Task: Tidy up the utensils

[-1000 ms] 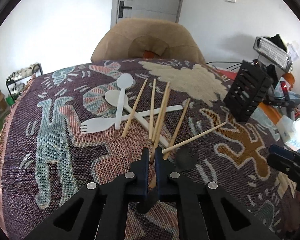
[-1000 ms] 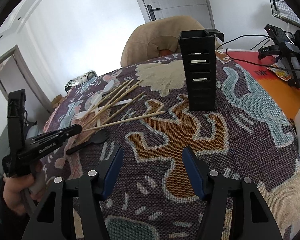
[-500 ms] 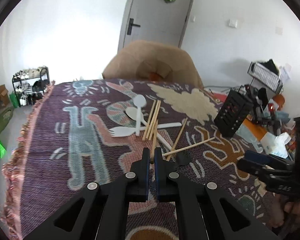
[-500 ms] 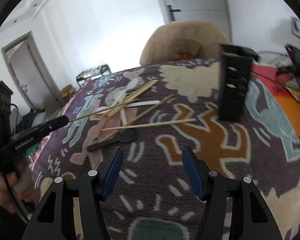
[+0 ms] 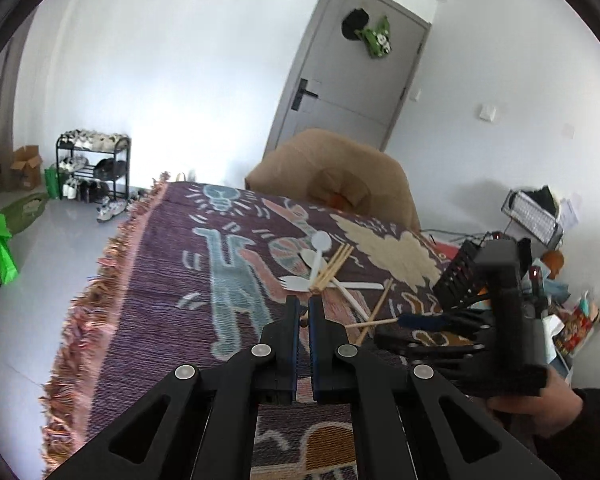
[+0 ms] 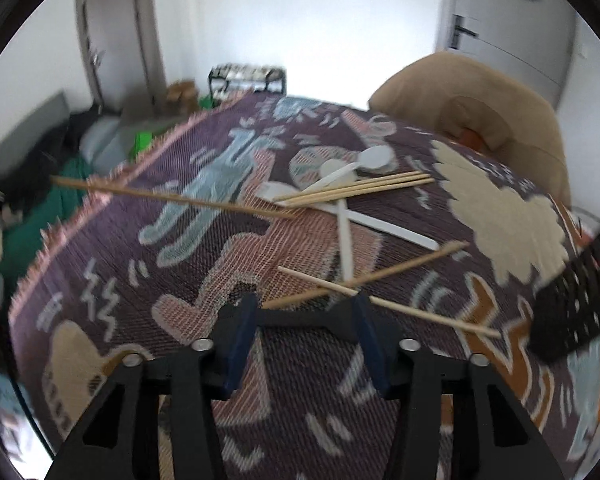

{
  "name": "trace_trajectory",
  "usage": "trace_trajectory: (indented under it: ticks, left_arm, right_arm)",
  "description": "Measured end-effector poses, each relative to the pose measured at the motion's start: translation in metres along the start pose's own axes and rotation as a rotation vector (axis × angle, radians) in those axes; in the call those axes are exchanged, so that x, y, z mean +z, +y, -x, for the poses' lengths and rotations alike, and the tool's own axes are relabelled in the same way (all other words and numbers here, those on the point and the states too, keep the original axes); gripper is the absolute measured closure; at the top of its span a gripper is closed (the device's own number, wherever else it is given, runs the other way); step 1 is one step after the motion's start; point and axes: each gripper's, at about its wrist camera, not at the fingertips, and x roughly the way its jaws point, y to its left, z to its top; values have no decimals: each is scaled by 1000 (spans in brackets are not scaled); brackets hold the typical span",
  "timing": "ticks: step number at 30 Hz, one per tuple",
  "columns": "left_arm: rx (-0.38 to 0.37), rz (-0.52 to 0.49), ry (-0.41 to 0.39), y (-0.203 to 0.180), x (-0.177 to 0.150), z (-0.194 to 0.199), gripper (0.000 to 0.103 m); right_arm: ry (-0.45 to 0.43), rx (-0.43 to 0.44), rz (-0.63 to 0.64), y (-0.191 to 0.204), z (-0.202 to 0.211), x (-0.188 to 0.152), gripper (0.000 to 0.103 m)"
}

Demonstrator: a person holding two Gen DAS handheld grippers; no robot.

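Observation:
My left gripper (image 5: 304, 312) is shut on one end of a wooden chopstick (image 6: 172, 196), held in the air above the woven cloth (image 5: 172, 280). Three more chopsticks (image 6: 360, 188) lie across two white spoons (image 6: 376, 158) and a white fork (image 5: 294, 282). Nearer me, two other chopsticks (image 6: 400, 270) cross each other. My right gripper (image 6: 304, 320) is open and low over the cloth just in front of that pair. A black utensil (image 6: 300, 317) lies between its fingers, blurred. The black slotted holder (image 6: 580, 292) stands at the right.
A tan chair (image 5: 332, 176) stands at the table's far side. Cables and clutter (image 5: 540, 216) crowd the right end. The cloth's fringed edge (image 5: 100, 276) hangs at the left, with floor and a shoe rack (image 5: 94, 164) beyond. A person's hand (image 5: 540, 404) holds the right gripper.
My left gripper has risen and drawn back with the chopstick. My right gripper has swung left and dropped to the cloth by the crossed chopsticks, around the black utensil.

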Motion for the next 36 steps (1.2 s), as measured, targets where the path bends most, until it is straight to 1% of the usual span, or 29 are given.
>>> trace_trajectory:
  ticks: [1, 9, 12, 13, 14, 15, 16, 18, 21, 27, 30, 36]
  left_arm:
    - [6, 3, -7, 3, 1, 3, 99]
    - [22, 42, -35, 27, -1, 17, 99]
    - [23, 53, -35, 32, -3, 18, 99]
    - [23, 55, -35, 32, -3, 18, 99]
    - [22, 57, -36, 33, -3, 19, 99]
    - [22, 57, -38, 34, -2, 19, 99]
    - [21, 57, -41, 34, -2, 20, 99]
    - [19, 50, -49, 32, 0, 23, 99]
    - [14, 35, -58, 27, 3, 26, 99]
    - [-5, -4, -73, 8, 14, 27, 99]
    - [-10, -23, -70, -2, 19, 25, 99]
    - [-9, -73, -43, -23, 22, 16, 99]
  right_arm:
    - [17, -6, 19, 2, -7, 3, 64]
    - [94, -61, 144, 20, -40, 20, 64]
    - [108, -103, 192, 25, -50, 25, 64]
    - [112, -108, 199, 25, -52, 26, 65]
    - [119, -106, 205, 25, -54, 27, 75]
    - [124, -97, 207, 25, -54, 27, 82]
    - [128, -95, 207, 23, -55, 27, 84]
    - [98, -93, 186, 18, -47, 29, 86]
    - [33, -52, 107, 3, -22, 35, 88]
    - [-110, -36, -23, -31, 42, 41, 90]
    - [-149, -47, -52, -43, 62, 40, 91]
    - [-219, -61, -126, -69, 99, 26, 92]
